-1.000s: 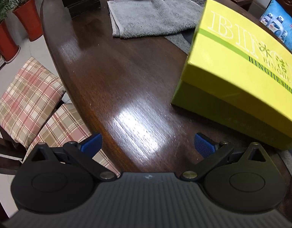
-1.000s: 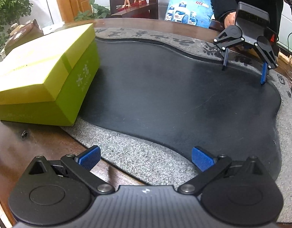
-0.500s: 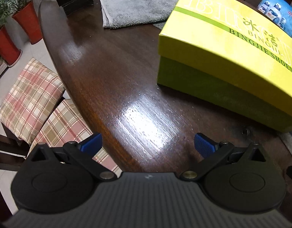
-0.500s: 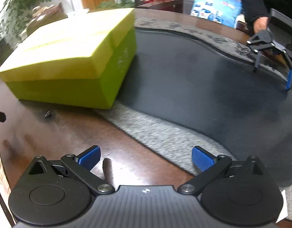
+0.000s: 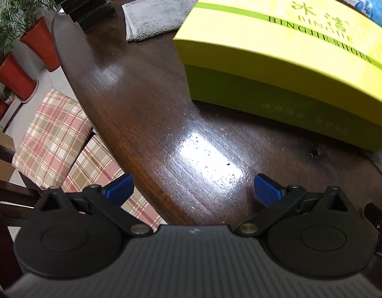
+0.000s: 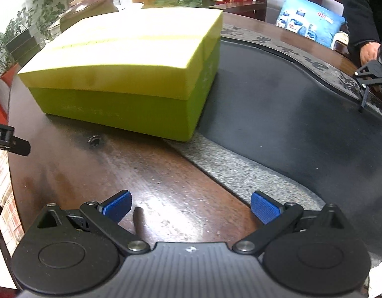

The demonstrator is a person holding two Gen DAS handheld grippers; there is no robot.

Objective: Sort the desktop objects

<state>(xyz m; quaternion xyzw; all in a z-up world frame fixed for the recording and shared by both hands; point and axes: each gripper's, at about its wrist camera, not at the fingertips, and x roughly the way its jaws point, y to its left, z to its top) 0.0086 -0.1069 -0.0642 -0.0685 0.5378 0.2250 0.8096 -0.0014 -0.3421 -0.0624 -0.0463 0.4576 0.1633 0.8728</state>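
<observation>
A closed yellow-green shoe box lies on the dark wooden table; it also shows in the right wrist view. A small dark metal piece lies on the wood just in front of the box, and shows in the right wrist view. A dark pen-like stick lies near my right gripper's left finger. My left gripper is open and empty above the table's front edge. My right gripper is open and empty, low over the wood.
A grey towel and a stack of dark boxes lie at the table's far side. A large black stone tray fills the right. Plaid-cushioned chairs stand left of the table. Another person's gripper is at the far right.
Both grippers have swung left and drawn back, so the shoe box now sits more central in each view. The small dark piece has come into the left wrist view. Both stay open.
</observation>
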